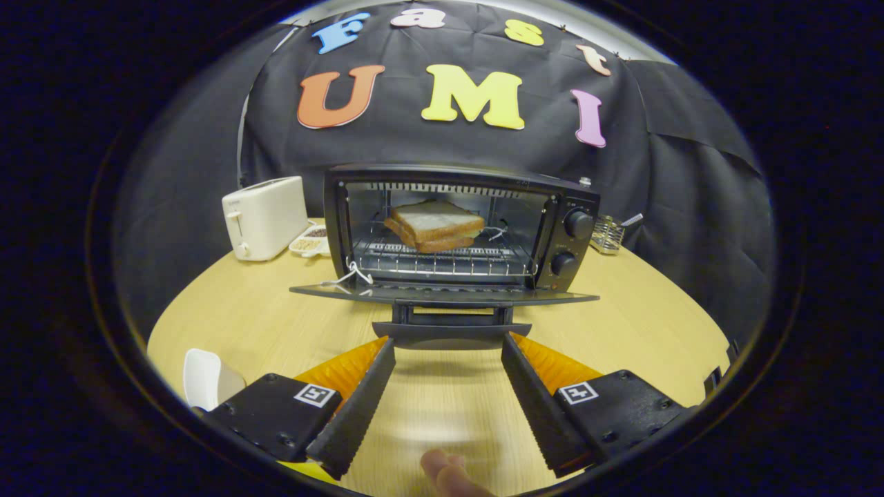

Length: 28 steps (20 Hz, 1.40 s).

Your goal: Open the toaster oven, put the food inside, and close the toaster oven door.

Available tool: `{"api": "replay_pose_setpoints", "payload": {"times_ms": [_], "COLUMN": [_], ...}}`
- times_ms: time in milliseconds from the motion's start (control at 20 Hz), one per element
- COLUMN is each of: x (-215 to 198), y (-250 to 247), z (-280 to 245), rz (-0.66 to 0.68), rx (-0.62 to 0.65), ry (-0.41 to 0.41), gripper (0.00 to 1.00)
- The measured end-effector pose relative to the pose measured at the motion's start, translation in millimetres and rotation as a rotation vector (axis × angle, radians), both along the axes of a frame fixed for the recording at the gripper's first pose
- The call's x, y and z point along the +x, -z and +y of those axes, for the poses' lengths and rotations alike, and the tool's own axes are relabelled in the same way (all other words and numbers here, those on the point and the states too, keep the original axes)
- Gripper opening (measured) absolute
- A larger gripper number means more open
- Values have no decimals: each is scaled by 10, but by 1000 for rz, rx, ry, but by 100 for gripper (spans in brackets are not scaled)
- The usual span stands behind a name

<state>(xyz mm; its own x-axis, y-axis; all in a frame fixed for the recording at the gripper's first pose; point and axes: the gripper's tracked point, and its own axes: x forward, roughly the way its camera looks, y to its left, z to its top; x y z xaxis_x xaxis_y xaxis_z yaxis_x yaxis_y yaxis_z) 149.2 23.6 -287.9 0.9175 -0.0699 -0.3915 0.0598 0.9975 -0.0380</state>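
A black toaster oven (pixel 566 200) stands on the wooden table (pixel 642 324) straight ahead of me. Its door (pixel 442 295) hangs down flat and open, with the door handle (pixel 450 331) at the front. Inside, a slice of toast bread (pixel 434 225) lies on the wire rack (pixel 442 261). My gripper (pixel 449 345) is open, and its fingertips sit just under the two ends of the door handle. Nothing is held between the fingers. Two round knobs (pixel 577 225) sit on the oven's right panel.
A white pop-up toaster (pixel 264 217) stands left of the oven, with a small dish (pixel 311 242) of food beside it. A metal rack (pixel 609 235) sits behind the oven on the right. A white object (pixel 202 378) lies near my left finger. A fingertip (pixel 449 476) shows below.
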Motion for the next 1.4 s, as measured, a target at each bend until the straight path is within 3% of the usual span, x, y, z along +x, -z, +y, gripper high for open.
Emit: {"api": "replay_pose_setpoints", "payload": {"times_ms": [200, 350, 700, 1000, 1200, 1400], "x": [327, 559, 484, -89, -691, -1290], "y": [-335, -597, -1073, -1996, -2740, -3152], "z": [13, 15, -34, -193, -332, -451], "rz": [-36, -99, -155, -231, -354, -466], "rx": [45, -18, -29, -18, 19, -14], "ry": [2, 1, 22, 50, 57, 72], "gripper": [100, 100, 100, 100, 100, 100]}}
